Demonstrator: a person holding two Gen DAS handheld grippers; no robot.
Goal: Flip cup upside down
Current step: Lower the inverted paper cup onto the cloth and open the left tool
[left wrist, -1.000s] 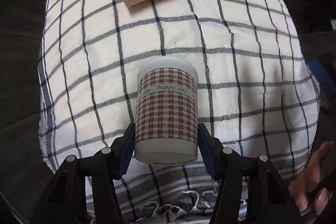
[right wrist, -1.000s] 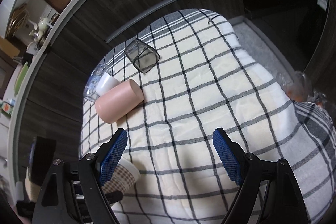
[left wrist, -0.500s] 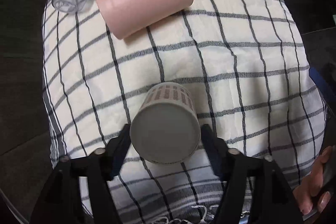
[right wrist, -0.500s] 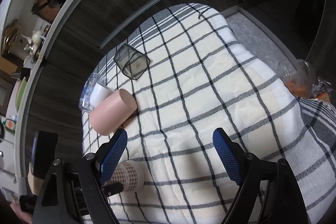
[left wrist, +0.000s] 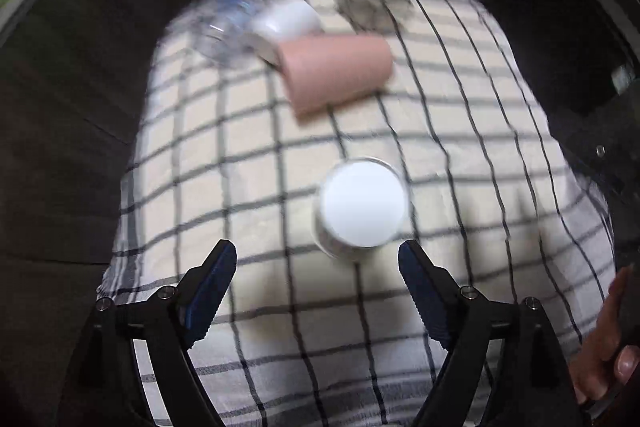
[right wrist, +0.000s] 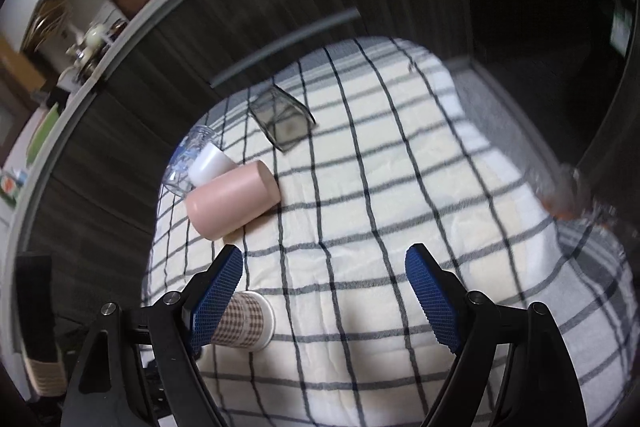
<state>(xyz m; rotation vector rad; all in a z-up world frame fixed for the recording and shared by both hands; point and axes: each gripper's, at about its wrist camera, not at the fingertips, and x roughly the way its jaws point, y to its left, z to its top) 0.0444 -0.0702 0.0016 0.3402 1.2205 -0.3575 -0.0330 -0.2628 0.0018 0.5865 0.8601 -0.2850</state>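
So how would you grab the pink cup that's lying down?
Grip the pink cup across the middle of its round side, coming straight down from above. It lies on its side on the checked cloth, and the white cup crowds its closed end.

room: dim | dark wood-grain cabinet front (right wrist: pixel 168 99) seen behind checked cloth (right wrist: pixel 400 187) | cluttered counter (right wrist: pixel 80 39) above cabinet, lit brighter

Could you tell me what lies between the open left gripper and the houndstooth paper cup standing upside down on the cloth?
Only bare checked tablecloth separates left gripper from houndstooth paper cup, as the left wrist view shows.
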